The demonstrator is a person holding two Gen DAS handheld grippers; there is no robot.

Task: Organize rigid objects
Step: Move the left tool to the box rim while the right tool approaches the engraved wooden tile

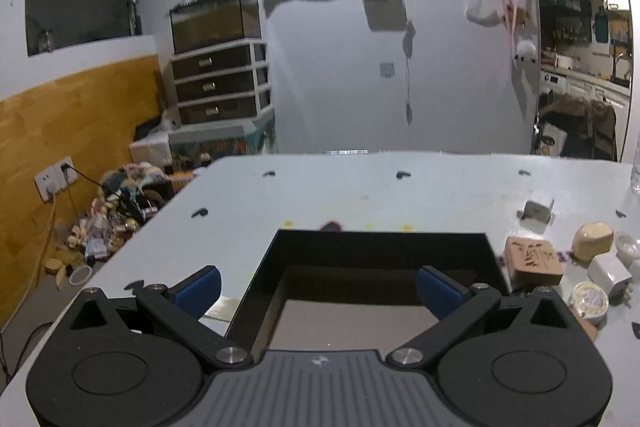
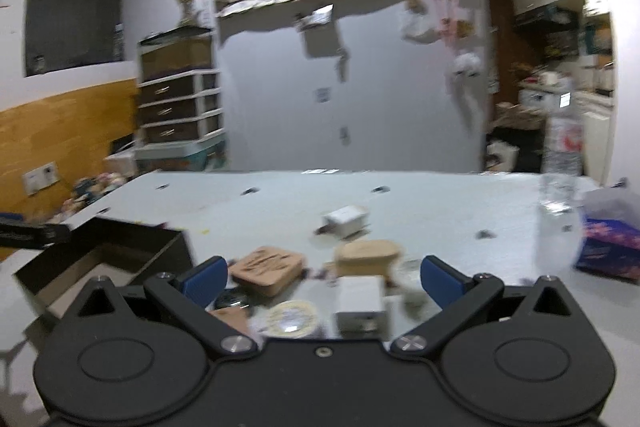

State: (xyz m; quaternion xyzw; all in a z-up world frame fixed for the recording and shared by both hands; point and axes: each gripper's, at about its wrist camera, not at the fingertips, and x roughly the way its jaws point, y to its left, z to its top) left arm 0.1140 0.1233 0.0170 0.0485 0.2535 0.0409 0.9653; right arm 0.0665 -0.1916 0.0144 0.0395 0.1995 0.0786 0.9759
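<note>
On white table (image 1: 360,187), near edge: black box (image 1: 380,251), open-topped, brown floor inside, nothing seen in it. Left gripper (image 1: 318,289) hovering over box front, blue fingers (image 1: 200,289) spread wide, grasping nothing; one pad outside box's left wall, other above its right inner side.

Right of box, clustered close together: carved brown block (image 1: 532,261) just beside box's right wall; tan rounded lump (image 1: 592,239) behind and right of block; white charger (image 1: 610,273) near lump; round tin (image 1: 590,301) in front of charger, pale patterned lid up. Farther back, apart from cluster, small white box (image 1: 538,209), lying tilted.

From right wrist view, blurred: right gripper (image 2: 322,277) above cluster, fingers (image 2: 206,277) released wide, gripping nothing. Between fingers: block (image 2: 268,269) at left, lump (image 2: 366,255) behind centre, charger (image 2: 360,301) in front of lump, tin (image 2: 292,317) left of charger. Dark round thing (image 2: 232,303) by left pad, too blurred to name. Black box (image 2: 100,259) off to left, flap raised. Small white box (image 2: 346,221) beyond, on its own. Far right: clear bottle (image 2: 558,203) standing, purple tissue pack (image 2: 610,247) beside it
</note>
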